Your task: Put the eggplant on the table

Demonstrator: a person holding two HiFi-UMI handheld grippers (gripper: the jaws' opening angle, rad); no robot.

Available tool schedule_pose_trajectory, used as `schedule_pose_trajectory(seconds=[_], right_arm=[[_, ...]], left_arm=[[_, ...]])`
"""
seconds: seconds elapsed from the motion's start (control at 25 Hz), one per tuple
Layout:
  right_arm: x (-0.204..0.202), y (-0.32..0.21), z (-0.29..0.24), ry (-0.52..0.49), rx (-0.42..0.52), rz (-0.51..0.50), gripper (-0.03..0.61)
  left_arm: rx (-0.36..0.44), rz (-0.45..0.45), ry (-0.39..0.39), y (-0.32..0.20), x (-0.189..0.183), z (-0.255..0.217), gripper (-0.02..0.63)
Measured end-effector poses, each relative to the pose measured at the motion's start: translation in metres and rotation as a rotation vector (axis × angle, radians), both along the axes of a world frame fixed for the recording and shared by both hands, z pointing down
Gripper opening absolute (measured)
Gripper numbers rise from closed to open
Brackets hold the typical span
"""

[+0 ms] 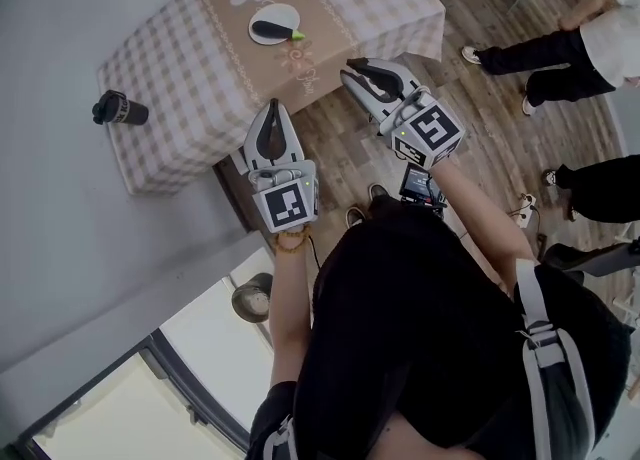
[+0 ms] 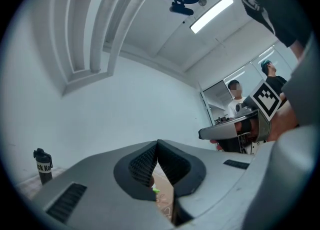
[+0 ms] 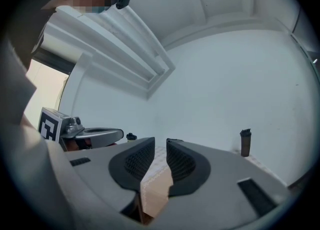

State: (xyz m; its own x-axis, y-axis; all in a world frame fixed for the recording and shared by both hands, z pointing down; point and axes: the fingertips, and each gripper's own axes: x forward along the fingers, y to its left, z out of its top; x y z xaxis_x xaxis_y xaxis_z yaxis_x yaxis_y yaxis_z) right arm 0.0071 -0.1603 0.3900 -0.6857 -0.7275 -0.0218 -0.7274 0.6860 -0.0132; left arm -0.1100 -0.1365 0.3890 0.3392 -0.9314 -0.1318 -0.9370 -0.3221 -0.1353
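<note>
Black shirt on the person's back and shoulders fills the near bottom of the head view, with both bare forearms reaching forward.

Well beyond them, a dark purple eggplant with a green stem lies on a white round plate. The plate sits near the middle of a square table, on the side far from the person. A checked pink-and-white cloth with a tan centre panel and a daisy print covers the table. An upright black bottle stands at the table's left corner, well apart from the plate.

Nearer the person, the left gripper points toward the table's near edge. Its own view shows the jaws pressed together at the tips with nothing between them. The right gripper is just to its right, over the wooden plank floor beside the table's near right corner. Its jaws stand slightly apart, a narrow gap with nothing in it.

Neither gripper touches the eggplant. Legs of other people show at the far right.
</note>
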Motion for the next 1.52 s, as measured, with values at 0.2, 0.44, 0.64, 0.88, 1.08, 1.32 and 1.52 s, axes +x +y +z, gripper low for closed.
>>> schedule_pose_trajectory(seconds=[0.2,0.44,0.64,0.88,1.08,1.32,1.52], right_arm=[[0.016,0.010,0.009,-0.003,-0.022,-0.025,0.075],[0.024,0.012,0.020,0.001,-0.046,-0.039,0.075],[0.033,0.011,0.017,0.000,-0.036,-0.032,0.040],[0.036,0.009,0.018,-0.006,-0.037,-0.037,0.040],[0.039,0.009,0.017,-0.016,-0.034,-0.039,0.003],[0.040,0.010,0.020,-0.013,-0.038,-0.044,0.003],[0.041,0.009,0.026,0.005,-0.037,-0.032,0.002]], left_arm=[[-0.001,-0.003,0.010,0.005,0.022,0.004,-0.012],[-0.025,-0.008,0.009,0.004,0.034,0.013,-0.012],[-0.014,-0.010,0.011,0.004,0.042,0.010,-0.012],[-0.024,-0.022,0.001,0.003,0.043,0.012,-0.012],[-0.022,-0.021,0.000,0.003,0.045,0.012,-0.012],[-0.028,-0.026,-0.013,0.004,0.044,0.013,-0.012],[-0.042,-0.023,-0.015,0.005,0.045,0.020,-0.012]])
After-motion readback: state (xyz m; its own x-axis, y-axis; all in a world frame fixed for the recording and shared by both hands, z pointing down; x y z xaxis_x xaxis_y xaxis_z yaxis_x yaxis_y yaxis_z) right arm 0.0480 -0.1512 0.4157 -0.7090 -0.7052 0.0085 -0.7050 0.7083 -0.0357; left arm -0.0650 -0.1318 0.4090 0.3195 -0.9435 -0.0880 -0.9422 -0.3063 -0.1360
